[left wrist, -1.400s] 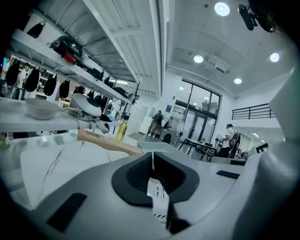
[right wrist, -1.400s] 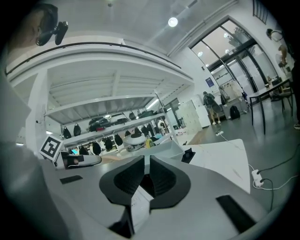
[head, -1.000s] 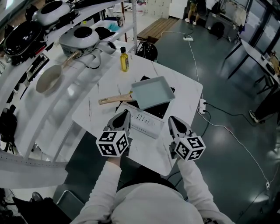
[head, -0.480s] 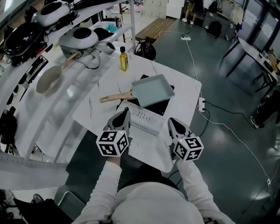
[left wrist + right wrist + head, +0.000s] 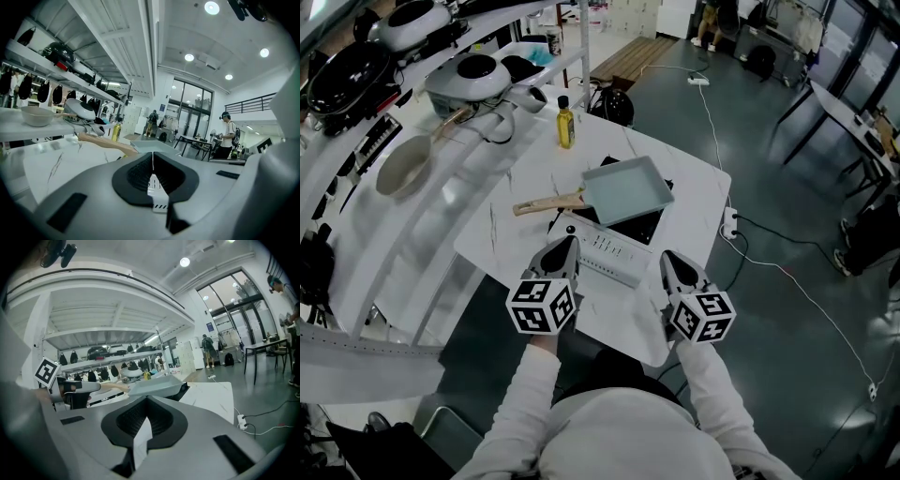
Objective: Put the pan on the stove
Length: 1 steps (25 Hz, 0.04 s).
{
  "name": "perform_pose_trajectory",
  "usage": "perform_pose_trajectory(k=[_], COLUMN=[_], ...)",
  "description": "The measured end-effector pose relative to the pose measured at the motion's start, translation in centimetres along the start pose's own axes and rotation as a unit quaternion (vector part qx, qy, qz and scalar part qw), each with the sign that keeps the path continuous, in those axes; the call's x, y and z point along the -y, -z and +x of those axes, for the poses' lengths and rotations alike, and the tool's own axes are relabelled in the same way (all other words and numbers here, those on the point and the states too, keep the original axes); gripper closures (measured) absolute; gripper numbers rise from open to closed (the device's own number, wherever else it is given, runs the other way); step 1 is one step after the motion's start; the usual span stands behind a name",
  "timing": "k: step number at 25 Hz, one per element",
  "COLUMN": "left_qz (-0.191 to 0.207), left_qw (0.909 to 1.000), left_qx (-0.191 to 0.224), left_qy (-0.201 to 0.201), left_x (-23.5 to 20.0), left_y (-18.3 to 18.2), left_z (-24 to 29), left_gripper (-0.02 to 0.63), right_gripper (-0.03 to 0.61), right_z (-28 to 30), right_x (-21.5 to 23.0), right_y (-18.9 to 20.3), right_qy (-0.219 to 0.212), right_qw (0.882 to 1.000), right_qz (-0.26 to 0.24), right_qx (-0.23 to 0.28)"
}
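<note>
Holding nothing, the left gripper (image 5: 565,246) and the right gripper (image 5: 673,261) both have their jaws pressed together, just in front of the stove (image 5: 609,255). The square pan (image 5: 623,192) already sits on the stove. It looks hard, smooth and a bit heavy, so its wooden handle (image 5: 546,205) seems the best place to grab.

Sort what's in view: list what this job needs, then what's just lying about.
Job:
- pan, already sitting on the stove
- left gripper and right gripper, both shut and empty

Lying about:
- oil bottle
- round pan on the shelf
- white appliance behind it
</note>
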<state>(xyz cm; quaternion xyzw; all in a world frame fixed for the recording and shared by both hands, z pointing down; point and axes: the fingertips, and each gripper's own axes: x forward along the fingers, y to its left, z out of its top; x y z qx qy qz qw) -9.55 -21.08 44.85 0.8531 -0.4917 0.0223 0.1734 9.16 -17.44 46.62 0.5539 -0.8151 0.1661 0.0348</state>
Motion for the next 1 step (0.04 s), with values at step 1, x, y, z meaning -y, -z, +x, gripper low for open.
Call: perform_pose_trajectory(k=[1], left_qz=[-0.002], left_qw=[1.0], left_qx=[0.0], left_qy=[0.0], left_x=[0.01], left_y=[0.05], left_z=[0.0], left_gripper=[0.591], right_gripper=[0.552], right_z=[0.0], right_x=[0.08], right_y=[0.01], right_qy=[0.001], right_qw=[1.0], right_qz=[0.001], right_qx=[-0.001])
